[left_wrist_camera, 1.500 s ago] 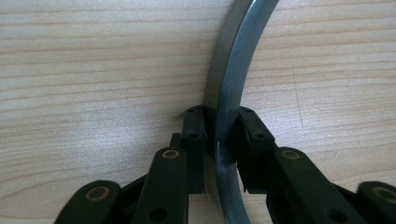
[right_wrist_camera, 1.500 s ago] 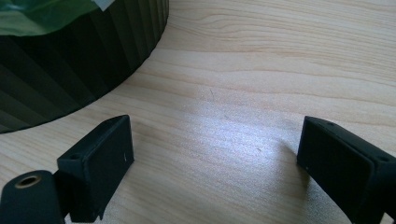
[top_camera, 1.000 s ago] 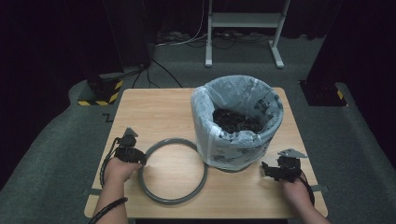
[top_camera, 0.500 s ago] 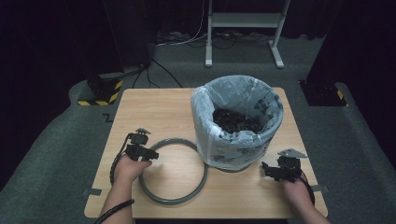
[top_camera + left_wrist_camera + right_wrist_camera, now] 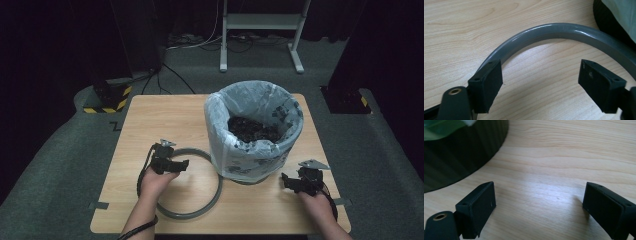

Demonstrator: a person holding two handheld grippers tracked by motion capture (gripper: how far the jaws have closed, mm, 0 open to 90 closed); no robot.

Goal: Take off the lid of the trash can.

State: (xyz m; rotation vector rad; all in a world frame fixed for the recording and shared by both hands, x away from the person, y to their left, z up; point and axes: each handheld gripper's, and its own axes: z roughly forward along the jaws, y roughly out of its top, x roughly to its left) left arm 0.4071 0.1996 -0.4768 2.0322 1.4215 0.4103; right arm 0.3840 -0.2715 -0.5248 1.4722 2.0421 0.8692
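round black bin lined with a pale grey plastic bag [image 5: 252, 131] standing on the light wooden table [image 5: 150, 120], toward its right half; inside, a dark heap of small bits [image 5: 252, 129], perhaps soil or scraps, too dim to tell. flat grey plastic ring [image 5: 212, 200] lying on the table just left of the bin, its right edge close against the bin's base. left gripper [image 5: 181, 165] poised over the ring's upper left arc, jaws wide, just been opening, nothing pressed between the pads; in the left gripper view, ring [image 5: 554, 28] curving behind the two black pads, one pad [image 5: 487, 85] right at the ring's arc. right gripper [image 5: 289, 181] low over bare wood near the bin's right foot, jaws spread wide, holding nothing; bin wall [image 5: 461, 152] dark at upper left in the right gripper view.
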